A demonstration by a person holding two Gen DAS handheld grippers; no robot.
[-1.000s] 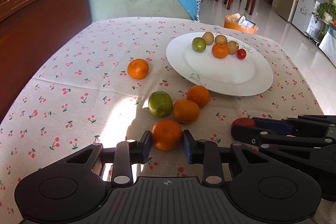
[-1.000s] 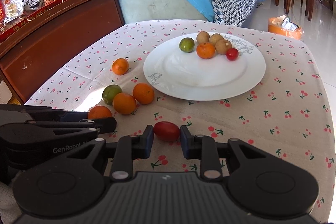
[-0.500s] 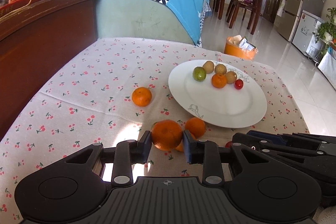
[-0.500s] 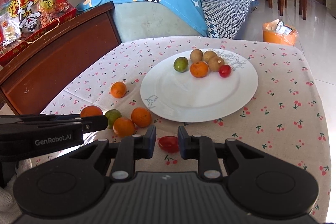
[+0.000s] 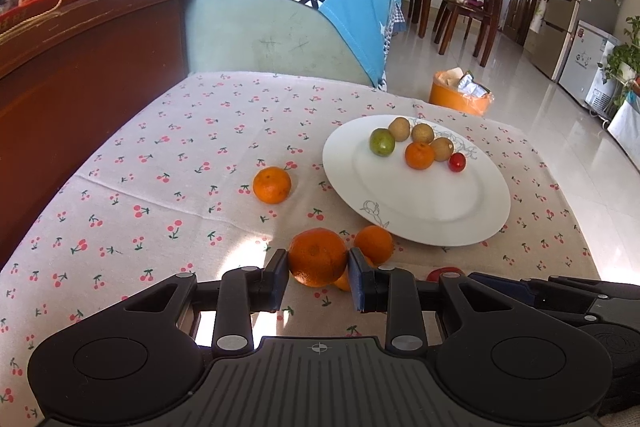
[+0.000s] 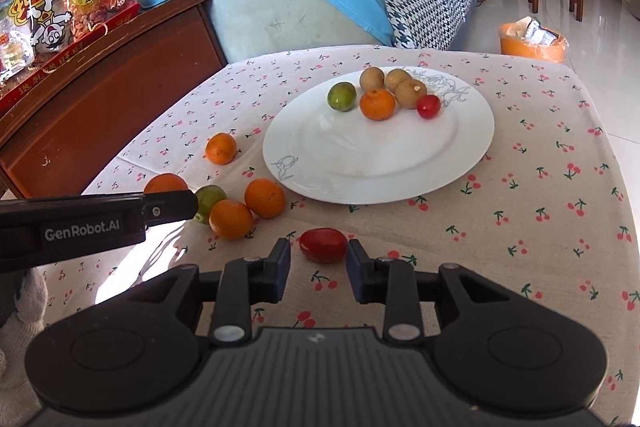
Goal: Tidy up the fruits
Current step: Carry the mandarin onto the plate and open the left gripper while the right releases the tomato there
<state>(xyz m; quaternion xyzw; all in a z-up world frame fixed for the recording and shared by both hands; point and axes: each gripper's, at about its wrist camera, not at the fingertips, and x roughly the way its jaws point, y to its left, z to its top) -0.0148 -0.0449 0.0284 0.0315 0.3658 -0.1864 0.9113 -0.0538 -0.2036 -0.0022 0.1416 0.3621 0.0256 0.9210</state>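
Left gripper (image 5: 318, 273) clamped on a mandarin (image 5: 318, 257), carry level to the white plate (image 6: 460, 163); right gripper (image 6: 318, 263), fingers apart astride a cherry tomato (image 6: 323, 245) lying before the plate, close gently; cherry-print tablecloth (image 6: 540, 227); sofa (image 6: 280, 15) behind the plate, orange bin (image 6: 532, 39) beyond it

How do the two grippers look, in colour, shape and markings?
Both are black plastic. Each has a ribbed central plate, two round housings and silver rivets on the linkage bars. The left gripper has dark blue fingertip pads, as does the right gripper. White "GenRobot.AI" lettering marks the left one's side. No cables show.
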